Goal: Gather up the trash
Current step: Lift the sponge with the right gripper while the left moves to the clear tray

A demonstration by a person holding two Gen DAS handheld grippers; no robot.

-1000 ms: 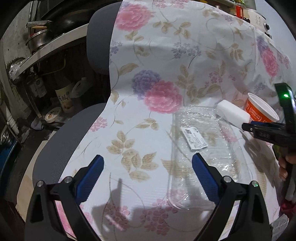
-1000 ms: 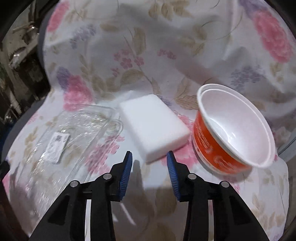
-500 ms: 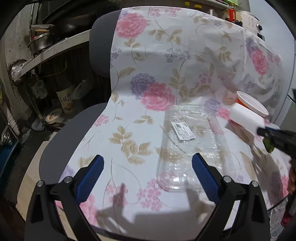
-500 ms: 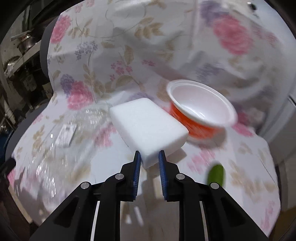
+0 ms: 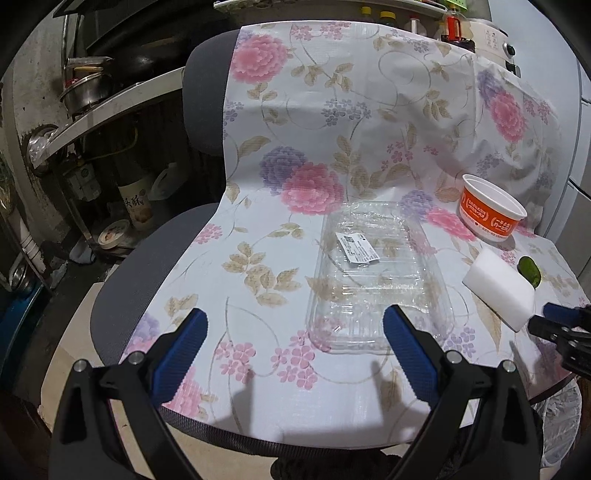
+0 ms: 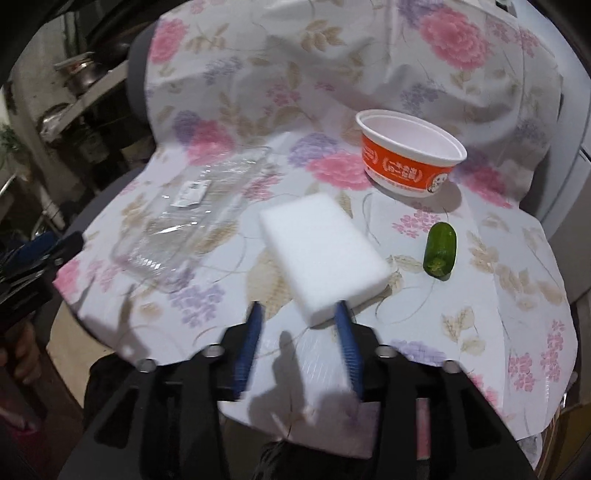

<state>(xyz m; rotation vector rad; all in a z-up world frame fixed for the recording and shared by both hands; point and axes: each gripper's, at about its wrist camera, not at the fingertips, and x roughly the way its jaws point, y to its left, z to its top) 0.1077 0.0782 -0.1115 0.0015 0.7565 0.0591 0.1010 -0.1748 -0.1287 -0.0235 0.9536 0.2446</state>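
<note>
A floral cloth (image 5: 332,110) is draped over a grey chair (image 5: 147,266), and the trash lies on its seat. The left gripper (image 5: 291,332) hovers over the near edge with its jaws wide and nothing between them; just beyond its right finger lies a clear plastic tray (image 5: 373,280) with a white label (image 5: 358,248) on it. To the right of the tray, a white foam block (image 6: 325,251) sits at the tip of the right gripper (image 6: 299,321), whose jaws have just been opening: the block's near corner is between the fingers, against the right one, with a clear gap to the blurred left one, so it is not clamped. Farther right lies a green pepper piece (image 6: 439,251), apart from the block, and beyond both stands an upright, empty orange paper bowl (image 6: 410,158) with a white inside. Nothing lies between the left gripper and the tray. To the far left of the chair are a metal shelf (image 5: 110,107) with pots (image 5: 81,92) and a bottle (image 5: 136,203) below; bottles (image 5: 376,16) stand behind the chair back. A hand (image 6: 22,354) shows at the left edge of the right view.
</note>
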